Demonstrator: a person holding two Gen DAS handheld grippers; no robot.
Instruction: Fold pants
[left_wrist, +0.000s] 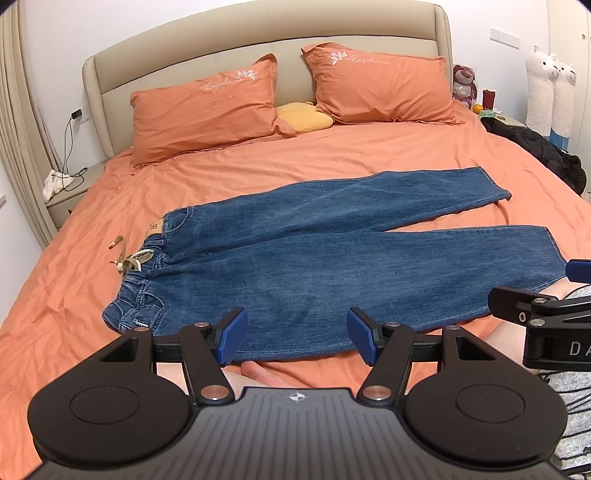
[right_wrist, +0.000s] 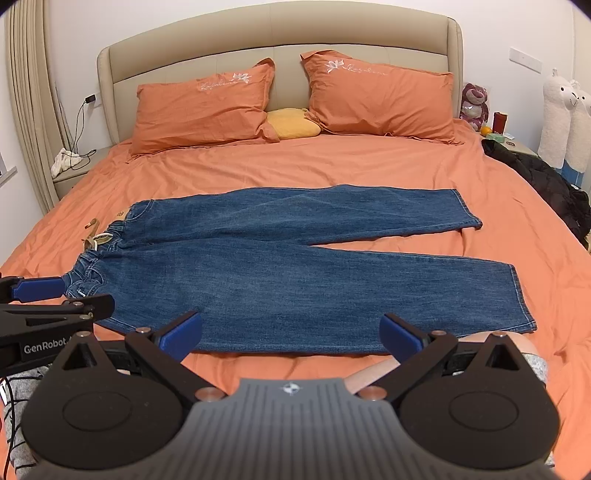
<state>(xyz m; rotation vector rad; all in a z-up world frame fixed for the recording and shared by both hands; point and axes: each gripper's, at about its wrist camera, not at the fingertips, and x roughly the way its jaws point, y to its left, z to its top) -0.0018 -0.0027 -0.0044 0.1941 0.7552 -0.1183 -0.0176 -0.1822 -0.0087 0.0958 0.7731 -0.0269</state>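
Both of my tools are released and carry nothing. The left tool (left_wrist: 297, 338) hangs over the near edge of the jeans (left_wrist: 332, 266) close to the waistband (left_wrist: 147, 273); its blue pads (left_wrist: 233, 334) stand wide apart. The right tool (right_wrist: 291, 334) hangs over the same near edge, further toward the hem, jaws likewise spread.

The jeans lie flat across the bed (left_wrist: 258, 162), waistband to my left, both legs running right and parting into a narrow V toward the hems.

Judgement on the step in hand: no fold is made yet. I would take the near leg at its outer seam, left tool just beside the waistband and right tool near the near hem (right_wrist: 517, 295), pinch only the denim and not the sheet beneath, then lift both ends level and carry the near leg over onto the far leg (right_wrist: 332, 210), seams matched. Uneven lift would skew the fold, and the denim looks heavy enough to sag between the two grips.

Not determinable: the drawstring (left_wrist: 136, 260) at the waistband is tangled with a small pale item whose nature I cannot make out. My own tool body covers the bed edge nearest me. Beyond the jeans, two pillows (left_wrist: 207, 107) rest against the headboard; the dark garment (left_wrist: 539, 151) at the right bed edge is partly cut off.
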